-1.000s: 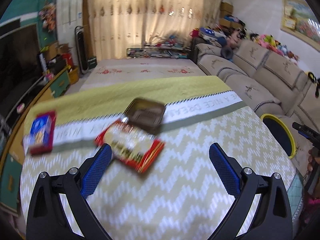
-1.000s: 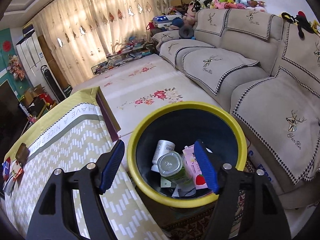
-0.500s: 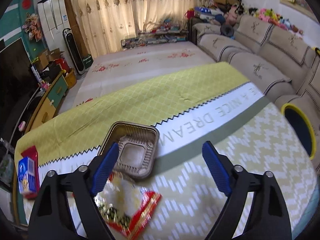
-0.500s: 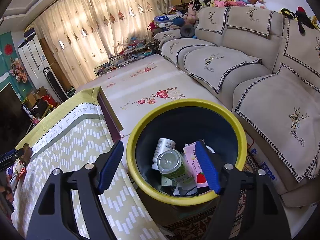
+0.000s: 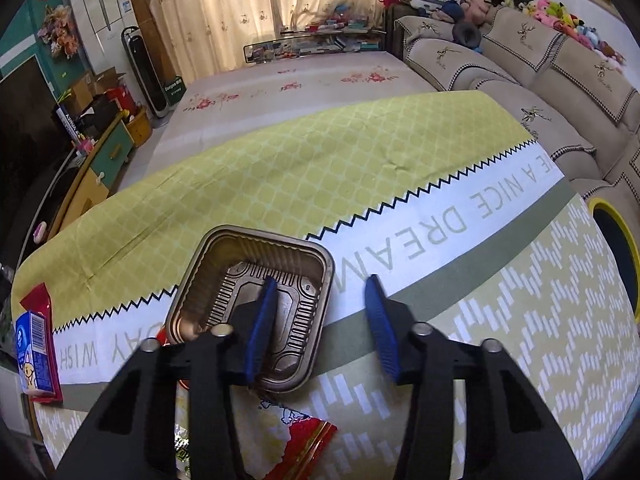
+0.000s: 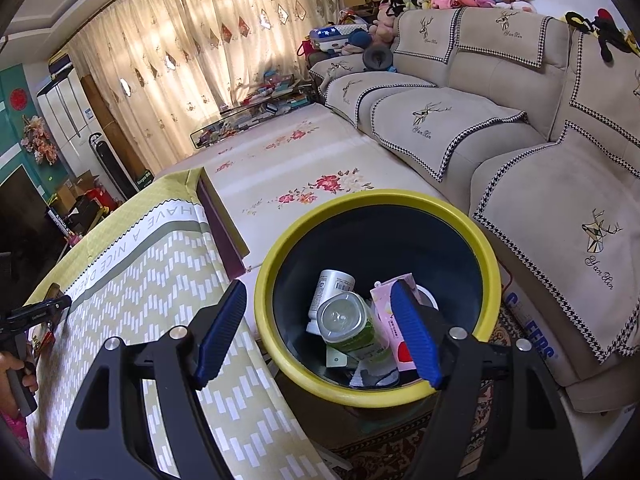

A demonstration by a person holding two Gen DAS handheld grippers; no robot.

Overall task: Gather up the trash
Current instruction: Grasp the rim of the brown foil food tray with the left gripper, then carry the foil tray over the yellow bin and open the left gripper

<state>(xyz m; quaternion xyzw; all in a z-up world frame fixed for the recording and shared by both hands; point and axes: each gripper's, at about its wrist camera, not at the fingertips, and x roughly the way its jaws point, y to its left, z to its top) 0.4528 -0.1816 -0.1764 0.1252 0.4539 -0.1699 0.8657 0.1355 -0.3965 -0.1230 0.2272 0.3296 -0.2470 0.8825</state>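
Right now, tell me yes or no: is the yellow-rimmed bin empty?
No: the yellow-rimmed bin already holds a white bottle, a green can and a pink carton.

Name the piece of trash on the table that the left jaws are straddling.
The square brown plastic tray: one jaw sits inside it, the other outside its right wall. The red snack wrapper and blue carton lie clear.

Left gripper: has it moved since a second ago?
Yes. The left gripper has advanced over the red wrapper to the brown tray; its jaws have been closing, one finger inside the tray, one outside.
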